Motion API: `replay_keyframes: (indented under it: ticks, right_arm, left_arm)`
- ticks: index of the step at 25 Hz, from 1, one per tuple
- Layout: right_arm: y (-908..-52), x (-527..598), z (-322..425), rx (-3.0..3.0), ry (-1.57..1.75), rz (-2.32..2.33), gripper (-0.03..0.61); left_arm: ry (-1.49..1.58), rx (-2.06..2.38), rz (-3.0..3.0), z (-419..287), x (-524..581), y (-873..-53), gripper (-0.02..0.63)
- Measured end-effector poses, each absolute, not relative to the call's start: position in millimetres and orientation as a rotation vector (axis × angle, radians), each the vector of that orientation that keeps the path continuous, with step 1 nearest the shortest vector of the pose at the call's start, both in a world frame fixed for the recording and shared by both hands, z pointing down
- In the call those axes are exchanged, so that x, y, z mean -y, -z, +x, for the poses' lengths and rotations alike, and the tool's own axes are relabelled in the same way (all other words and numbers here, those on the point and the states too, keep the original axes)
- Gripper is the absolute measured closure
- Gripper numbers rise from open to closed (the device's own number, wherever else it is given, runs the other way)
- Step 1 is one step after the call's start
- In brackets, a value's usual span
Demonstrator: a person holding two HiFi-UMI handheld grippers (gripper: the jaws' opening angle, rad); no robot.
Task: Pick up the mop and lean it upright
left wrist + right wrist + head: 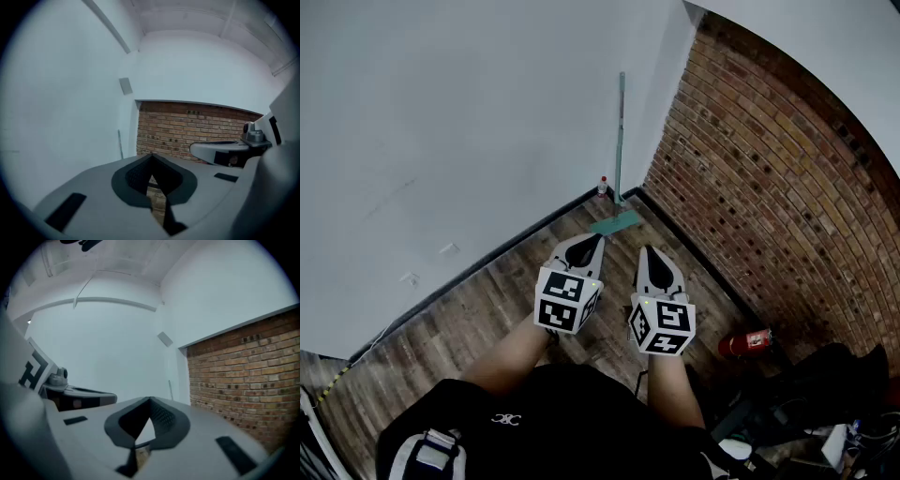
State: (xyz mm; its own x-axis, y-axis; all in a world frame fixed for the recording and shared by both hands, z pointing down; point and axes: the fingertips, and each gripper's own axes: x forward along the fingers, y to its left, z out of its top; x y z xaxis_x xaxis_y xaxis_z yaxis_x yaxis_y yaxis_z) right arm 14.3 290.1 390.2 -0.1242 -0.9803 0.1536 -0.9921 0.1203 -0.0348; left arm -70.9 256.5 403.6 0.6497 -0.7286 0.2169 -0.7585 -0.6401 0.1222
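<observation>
Where the mop (619, 155) is standing: it is leaning upright in the corner, its thin handle running up the white wall (469, 122) just beside the brick wall (750, 187), its teal head resting on the wooden floor (487, 309).
Left hand-held gripper (597, 241): it is hovering over the floor, apart from the mop, with its jaws lying closed together and nothing between them.
Right hand-held gripper (649, 251): it is hanging just beside the left one, its jaws likewise pressing together on nothing.
Small bottle (602, 186): it is standing at the foot of the white wall, just beside the mop handle.
Red fire extinguisher (746, 343): it is sitting on the floor near the brick wall, at the person's right.
</observation>
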Motion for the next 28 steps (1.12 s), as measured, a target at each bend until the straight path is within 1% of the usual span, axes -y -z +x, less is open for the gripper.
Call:
replay_keyframes:
  ticks: [12, 21, 28]
  right_arm:
    - [-395, -279, -41, 2.263, -0.214, 2.032, 0.568]
    - [-414, -274, -79, 2.157, -0.242, 2.090, 0.568]
    - [-422, -254, -83, 2.154, -0.256, 2.085, 0.568]
  left_arm:
    - [-0.189, 1.136, 2.653, -121, -244, -414, 0.615]
    - [-0.205, 1.051, 2.617, -170, -231, -443, 0.615]
    - [-0.218, 1.041, 2.607, -174, -214, -451, 0.615]
